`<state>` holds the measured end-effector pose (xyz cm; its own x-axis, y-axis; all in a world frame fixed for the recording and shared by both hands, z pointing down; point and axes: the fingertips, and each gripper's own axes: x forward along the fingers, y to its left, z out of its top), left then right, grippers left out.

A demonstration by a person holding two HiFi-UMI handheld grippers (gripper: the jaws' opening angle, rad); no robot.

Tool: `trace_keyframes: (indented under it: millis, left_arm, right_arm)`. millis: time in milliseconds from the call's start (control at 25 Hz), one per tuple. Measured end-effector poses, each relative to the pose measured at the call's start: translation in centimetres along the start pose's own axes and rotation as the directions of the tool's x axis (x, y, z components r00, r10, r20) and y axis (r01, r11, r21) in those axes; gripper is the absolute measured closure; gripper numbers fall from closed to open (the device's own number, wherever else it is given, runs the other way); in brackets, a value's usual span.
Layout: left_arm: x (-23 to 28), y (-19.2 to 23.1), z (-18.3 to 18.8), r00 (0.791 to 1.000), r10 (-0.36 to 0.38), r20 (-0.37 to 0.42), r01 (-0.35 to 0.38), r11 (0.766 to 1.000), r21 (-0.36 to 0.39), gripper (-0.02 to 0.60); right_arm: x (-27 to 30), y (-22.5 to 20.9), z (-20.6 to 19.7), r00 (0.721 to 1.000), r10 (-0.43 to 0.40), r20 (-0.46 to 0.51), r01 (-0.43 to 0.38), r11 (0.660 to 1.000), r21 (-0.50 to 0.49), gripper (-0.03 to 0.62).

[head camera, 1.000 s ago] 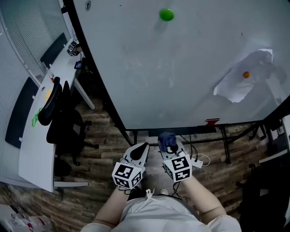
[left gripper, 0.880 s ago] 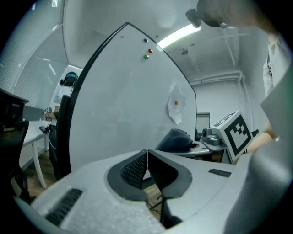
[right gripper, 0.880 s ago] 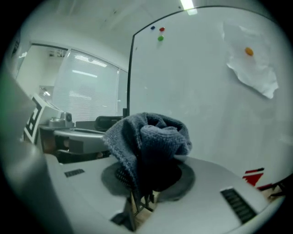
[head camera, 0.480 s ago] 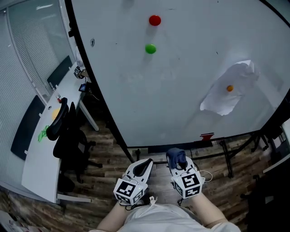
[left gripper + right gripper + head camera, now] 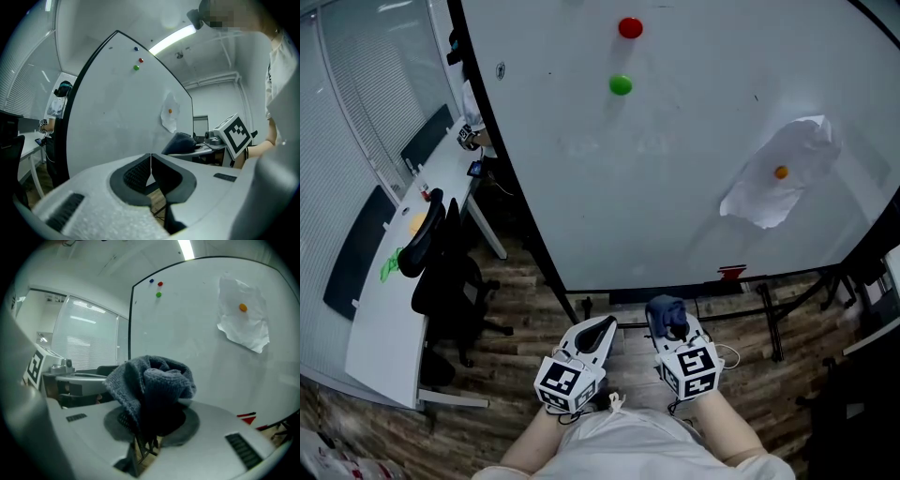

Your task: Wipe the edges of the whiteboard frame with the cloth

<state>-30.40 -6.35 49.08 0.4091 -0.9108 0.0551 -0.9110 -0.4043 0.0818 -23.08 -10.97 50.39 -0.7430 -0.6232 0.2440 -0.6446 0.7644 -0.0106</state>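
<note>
A large whiteboard (image 5: 675, 159) with a black frame (image 5: 508, 169) stands in front of me. My right gripper (image 5: 667, 319) is shut on a bunched blue-grey cloth (image 5: 665, 313), which bulges up from between its jaws (image 5: 152, 390) in the right gripper view. My left gripper (image 5: 603, 328) is shut with nothing in it; its pads meet (image 5: 150, 171) in the left gripper view. Both grippers hang low, just short of the board's bottom frame edge (image 5: 675, 292). Red (image 5: 630, 27) and green (image 5: 621, 84) magnets and a crumpled sheet of paper (image 5: 778, 173) under an orange magnet sit on the board.
A white curved desk (image 5: 389, 300) and a black office chair (image 5: 441, 272) stand at the left. The board's black stand legs (image 5: 769, 319) and loose cables (image 5: 727, 328) lie on the wood floor. A person (image 5: 469, 103) sits at the far left behind the board.
The view has tilted up, so the red magnet has come into sight. Both grippers stay low and close together, the cloth still in the right one.
</note>
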Motion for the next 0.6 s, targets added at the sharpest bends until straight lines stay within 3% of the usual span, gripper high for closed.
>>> trace_keyframes:
  millis: [600]
  left_arm:
    - [0.5, 0.7, -1.1, 0.999, -0.003, -0.034, 0.003, 1.0, -0.025, 0.561]
  right_arm:
    - [0.2, 0.4, -1.2, 1.0, -0.011, -0.016, 0.012, 0.999, 0.05, 0.519]
